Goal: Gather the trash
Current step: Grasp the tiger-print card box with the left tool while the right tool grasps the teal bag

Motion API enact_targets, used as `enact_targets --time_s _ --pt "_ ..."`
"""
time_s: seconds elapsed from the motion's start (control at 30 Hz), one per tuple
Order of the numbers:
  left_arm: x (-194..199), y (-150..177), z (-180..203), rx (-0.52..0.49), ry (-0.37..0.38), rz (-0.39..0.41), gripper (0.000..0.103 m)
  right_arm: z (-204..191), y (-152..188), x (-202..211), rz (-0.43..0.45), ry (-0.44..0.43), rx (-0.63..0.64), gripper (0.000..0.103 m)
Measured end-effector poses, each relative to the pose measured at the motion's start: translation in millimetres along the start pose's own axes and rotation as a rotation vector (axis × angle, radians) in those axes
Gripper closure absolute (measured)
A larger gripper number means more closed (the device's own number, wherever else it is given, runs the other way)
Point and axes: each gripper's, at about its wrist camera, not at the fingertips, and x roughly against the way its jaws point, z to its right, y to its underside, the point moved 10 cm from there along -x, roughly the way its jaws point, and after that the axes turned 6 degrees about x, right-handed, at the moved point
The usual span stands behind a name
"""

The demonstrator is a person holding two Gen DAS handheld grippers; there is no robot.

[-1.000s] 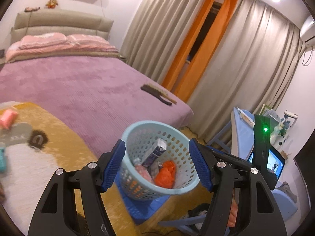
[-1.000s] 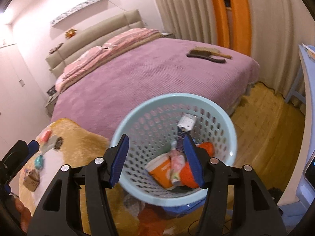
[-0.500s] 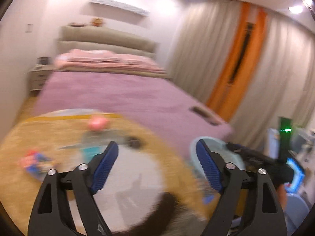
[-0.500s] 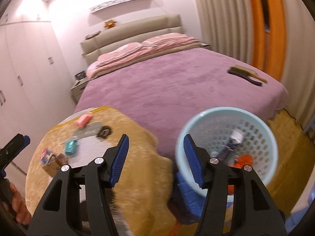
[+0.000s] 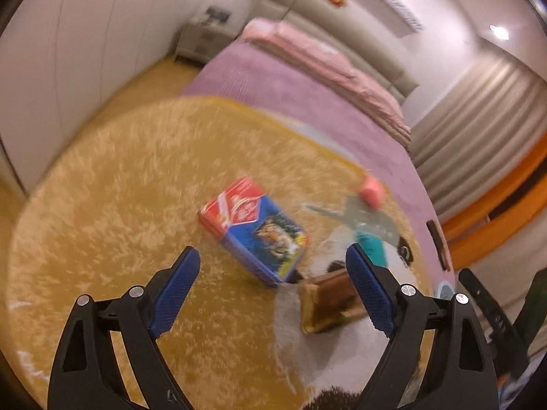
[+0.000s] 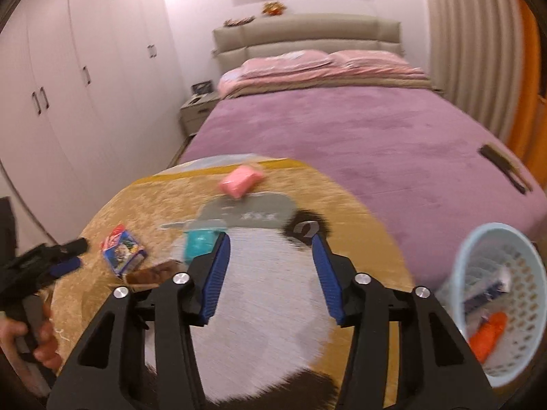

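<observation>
Underneath, shaggy round golden rug (image 5: 112,184).

My left wrist camera looks steeply down, close over the yellow rug (image 5: 112,184), tilted, bed (image 5: 294,85) behind. My right wrist camera sits further back, facing the bed (image 6: 359,130) squarely. Both share the red-and-blue box (image 5: 254,229) (image 6: 123,249).

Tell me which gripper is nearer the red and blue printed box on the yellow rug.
Left. The left gripper, jaws opening and empty, hangs just short of the red and blue printed box. The right gripper, jaws closing and empty, sits off to the box's right.
</observation>
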Motion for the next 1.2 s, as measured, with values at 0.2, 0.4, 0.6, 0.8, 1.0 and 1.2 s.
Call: enact_targets --time_s 0.2,0.4,0.6,0.8,1.0,1.2 --pt "-38.0 -4.9 -1.0 0.032 0.004 -0.061 0.018 -24.9 10.6 -42.4 -0.068 -0.051 0.016 0.060" --pt "-64.7 -17.8 22.6 -0.075 -0.019 -0.052 0.015 -41.4 22.6 -71.3 -0.133 -0.110 0.022 0.060" --pt "-75.9 -12.9 36.0 -0.230 -0.073 -0.008 0.013 -51.6 21.0 -88.0 -0.153 -0.129 0.034 0.060" --pt "-81.5 -4.9 42.5 -0.343 -0.144 0.024 0.013 -63.4 22.7 -96.1 -0.150 -0.180 0.040 0.059" --pt "-77.3 -7.2 39.0 -0.380 -0.187 0.048 0.032 -70.6 22.5 -102.2 -0.168 -0.179 0.057 0.052" --pt "-67.9 -12.9 30.0 -0.310 -0.119 0.058 0.037 -79.4 19.0 -110.1 -0.175 -0.179 0.065 0.050"
